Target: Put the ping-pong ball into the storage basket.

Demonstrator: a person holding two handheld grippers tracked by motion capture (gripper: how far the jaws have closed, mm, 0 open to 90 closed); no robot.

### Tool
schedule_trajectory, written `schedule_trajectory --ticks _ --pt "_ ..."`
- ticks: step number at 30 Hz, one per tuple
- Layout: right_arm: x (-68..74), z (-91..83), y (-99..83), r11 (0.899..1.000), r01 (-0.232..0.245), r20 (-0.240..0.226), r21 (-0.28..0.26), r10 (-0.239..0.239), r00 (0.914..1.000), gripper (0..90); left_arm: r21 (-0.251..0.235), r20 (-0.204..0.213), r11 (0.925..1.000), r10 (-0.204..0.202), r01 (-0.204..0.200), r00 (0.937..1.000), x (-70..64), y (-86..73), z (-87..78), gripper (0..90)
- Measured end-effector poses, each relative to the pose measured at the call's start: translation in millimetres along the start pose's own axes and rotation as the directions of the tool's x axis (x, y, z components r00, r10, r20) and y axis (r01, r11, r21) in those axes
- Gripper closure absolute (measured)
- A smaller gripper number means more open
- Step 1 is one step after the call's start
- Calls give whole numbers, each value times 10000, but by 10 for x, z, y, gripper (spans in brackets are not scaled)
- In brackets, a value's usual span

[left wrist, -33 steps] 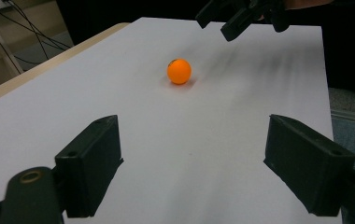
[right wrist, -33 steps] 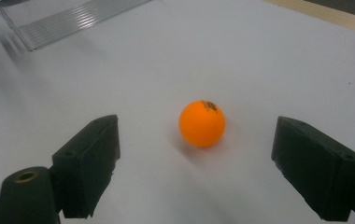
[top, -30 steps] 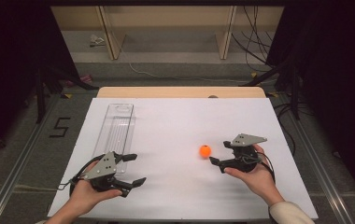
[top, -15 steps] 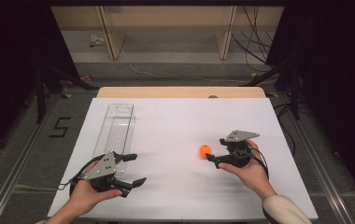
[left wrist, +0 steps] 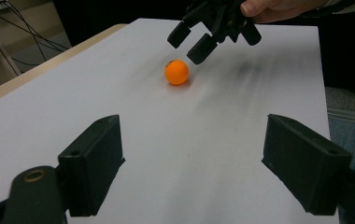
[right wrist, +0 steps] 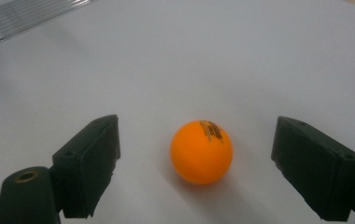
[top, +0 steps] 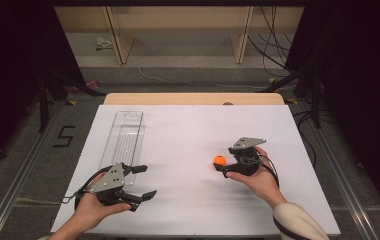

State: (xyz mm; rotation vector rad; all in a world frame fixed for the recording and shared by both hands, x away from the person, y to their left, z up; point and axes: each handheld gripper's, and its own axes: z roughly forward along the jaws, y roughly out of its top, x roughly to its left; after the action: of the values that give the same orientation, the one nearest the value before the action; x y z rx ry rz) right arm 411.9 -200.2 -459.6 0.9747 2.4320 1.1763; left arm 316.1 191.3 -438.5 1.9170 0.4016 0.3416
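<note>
White table top (top: 188, 130) covers most of the high view, bare apart from two things. Clear plastic tray (top: 124, 137) lies long-ways on the left half, ribbed floor, nothing in it as far as I can see.

Left gripper (top: 137, 181) sits low at the near-left corner of the table, jaws wide apart, holding nothing, well apart from the ball. From its own camera it looks across bare table toward the ball (left wrist: 176, 72) and the other gripper beyond it.

Right gripper (top: 221, 167) is at the ball, right of centre. Jaws spread wide, one each side of the ball in the right gripper view, gap on both sides, no contact that I can see. Nothing gripped.

Progress, my read: approach done, grasp not yet made. Left to do: close on the ball, lift, and probably carry it to the tray, though that destination is a guess from the layout.

Orange ball (right wrist: 202, 152): small, smooth, matte, looks like a ping-pong ball, dark printed mark near the top right. Resting on the table, soft shadow underneath. Round and light, so likely to roll if nudged off-centre.
</note>
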Motion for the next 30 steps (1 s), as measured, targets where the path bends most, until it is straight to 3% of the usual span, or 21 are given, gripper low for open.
schedule_trajectory --ticks 30 --pt "-75 322 38 9968 13 -266 803 8 9996 192 -50 3 10000 10 -10 10000 7 -3 -2 191"
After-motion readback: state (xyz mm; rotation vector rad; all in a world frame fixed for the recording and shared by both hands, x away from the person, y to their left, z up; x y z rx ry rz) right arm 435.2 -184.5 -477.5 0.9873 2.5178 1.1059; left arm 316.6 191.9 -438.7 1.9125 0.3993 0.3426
